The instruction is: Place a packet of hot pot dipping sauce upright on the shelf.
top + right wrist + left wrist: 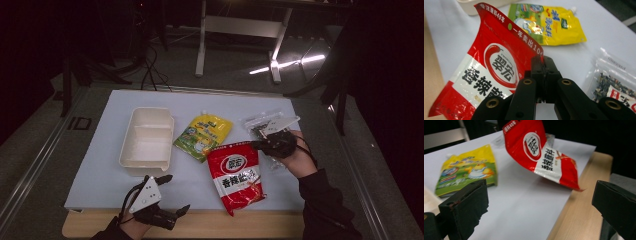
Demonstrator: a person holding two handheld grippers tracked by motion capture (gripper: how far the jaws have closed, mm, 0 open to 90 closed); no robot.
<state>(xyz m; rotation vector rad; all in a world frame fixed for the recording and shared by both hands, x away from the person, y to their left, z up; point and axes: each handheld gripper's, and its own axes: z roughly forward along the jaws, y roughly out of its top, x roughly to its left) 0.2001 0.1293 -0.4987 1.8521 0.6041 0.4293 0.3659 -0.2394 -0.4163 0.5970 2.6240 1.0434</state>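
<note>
A: Pinching the red packet (496,72) is your right gripper (543,65): jaws clamped tight on its top corner, right at the printed edge.

B: And where does the packet sit?

A: Near the front edge of the white mat (100,170), its lower end reaching the wooden strip (260,220). Your left gripper view has it raised off the mat at the far end, the near end low over the mat's edge.

B: My left gripper?

A: Your left gripper (170,195) is at the front left corner, over the mat's edge and the wood. Jaws spread wide, nothing between them. Well apart from the packet.

B: What else is on the mat?

A: Yellow spouted pouch (203,136) lies flat, just behind the red packet, spout pointing away from you. White tray (146,141) to its left, two compartments, long side running away from you. Clear bag (265,127) with dark contents lies right of the pouch; your right hand (295,155) partly covers it in the high view.

B: Clear bag touching the red one?

A: Can't tell, your gripper hides that gap.
</note>
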